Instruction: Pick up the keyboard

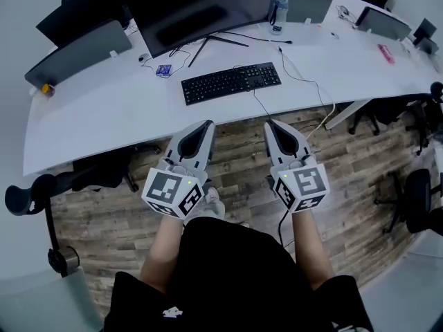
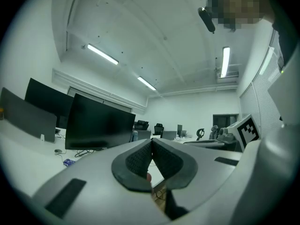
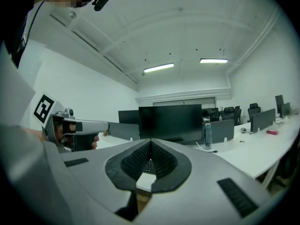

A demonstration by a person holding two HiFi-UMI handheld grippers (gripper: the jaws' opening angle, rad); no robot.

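One long curved white desk (image 1: 104, 109) across the upper head view, above brown wood-plank floor (image 1: 104, 199). Standing at its back, a wide black curved monitor (image 1: 201, 9), screen dark. Lying flat just in front of the monitor's stand, a black full-size keyboard (image 1: 230, 82), untouched, cable trailing over the near desk edge. Held side by side over the floor, short of the desk and apart from the keyboard: grey left gripper (image 1: 206, 124), jaws pressed together on nothing; grey right gripper (image 1: 271, 125), likewise closed and empty. Right of the monitor, an upright clear water bottle (image 1: 278, 12). Left of the keyboard, a small blue object (image 1: 163, 70).
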